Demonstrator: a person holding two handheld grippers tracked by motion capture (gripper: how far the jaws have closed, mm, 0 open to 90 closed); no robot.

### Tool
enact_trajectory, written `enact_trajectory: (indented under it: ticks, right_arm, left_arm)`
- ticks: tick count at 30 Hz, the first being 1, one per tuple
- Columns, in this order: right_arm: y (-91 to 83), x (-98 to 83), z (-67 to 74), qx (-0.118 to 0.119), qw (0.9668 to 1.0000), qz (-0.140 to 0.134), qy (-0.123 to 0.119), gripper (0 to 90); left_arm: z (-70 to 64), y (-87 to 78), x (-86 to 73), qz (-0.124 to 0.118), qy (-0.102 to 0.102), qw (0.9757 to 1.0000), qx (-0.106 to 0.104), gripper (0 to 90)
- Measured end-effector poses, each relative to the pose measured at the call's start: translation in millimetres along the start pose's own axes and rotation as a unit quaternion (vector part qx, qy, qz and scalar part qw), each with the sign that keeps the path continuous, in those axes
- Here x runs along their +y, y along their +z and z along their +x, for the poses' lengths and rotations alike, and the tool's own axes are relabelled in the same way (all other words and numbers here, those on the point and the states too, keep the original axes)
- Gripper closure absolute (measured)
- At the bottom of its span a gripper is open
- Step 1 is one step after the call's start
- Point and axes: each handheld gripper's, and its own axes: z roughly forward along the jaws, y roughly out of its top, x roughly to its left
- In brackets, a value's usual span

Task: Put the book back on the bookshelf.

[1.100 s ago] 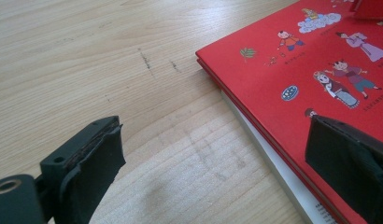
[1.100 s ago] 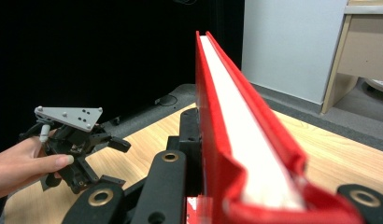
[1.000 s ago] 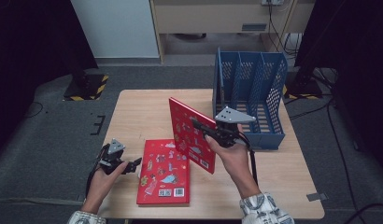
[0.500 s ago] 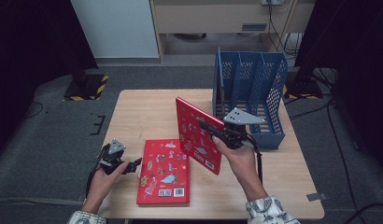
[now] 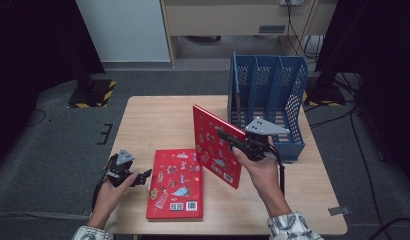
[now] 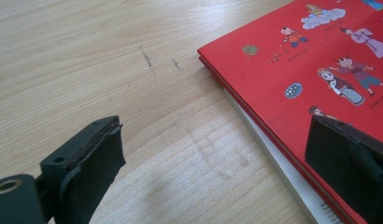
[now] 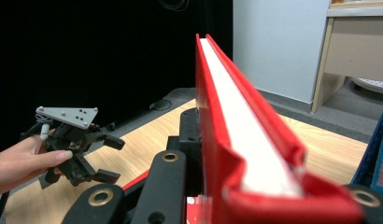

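Observation:
A red picture book (image 5: 175, 182) lies flat near the table's front edge. My left gripper (image 5: 143, 176) rests on the table just left of it, open. In the left gripper view (image 6: 217, 144) one jaw hangs over the book's (image 6: 320, 70) near corner and the other over bare wood, with nothing gripped. My right gripper (image 5: 229, 138) is shut on a second red book (image 5: 215, 145), held upright and tilted above the table's middle. In the right gripper view (image 7: 255, 186) that book's (image 7: 236, 126) white page edge runs up between the jaws.
A blue perforated file rack (image 5: 268, 100) with upright dividers stands at the table's (image 5: 158, 120) back right, close behind the held book; its edge (image 7: 376, 154) shows in the right gripper view. Bare wood lies at the back left. Dark floor surrounds the table.
My right gripper has carried the upright red book a little to the right, nearer the blue rack. The left gripper and the flat book have stayed put.

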Motion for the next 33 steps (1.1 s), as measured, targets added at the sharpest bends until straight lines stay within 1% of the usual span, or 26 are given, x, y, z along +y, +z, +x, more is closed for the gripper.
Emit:
enact_trajectory:
  ticks: [11,15,19,33]
  right_arm:
    - [-6.8,-3.3,-2.0,-0.001,1.0000,-0.005,0.004,79.7]
    - [-12.0,-3.1,-1.6,-0.002,0.9999,-0.009,0.005,79.7]
    - [-20.5,-3.6,-1.8,-0.003,0.9999,-0.012,0.006,79.7]
    - [-59.9,-14.5,-9.8,-0.025,0.9995,-0.010,0.016,79.7]
  left_arm:
    - [-0.1,0.1,0.0,0.001,0.001,1.0000,0.001,3.7]
    - [0.0,0.1,-0.1,0.001,0.002,1.0000,0.002,3.6]
    - [0.1,0.2,-0.2,0.002,0.004,1.0000,0.004,3.7]
    - [-0.2,0.8,-0.2,0.004,0.005,1.0000,0.005,3.6]
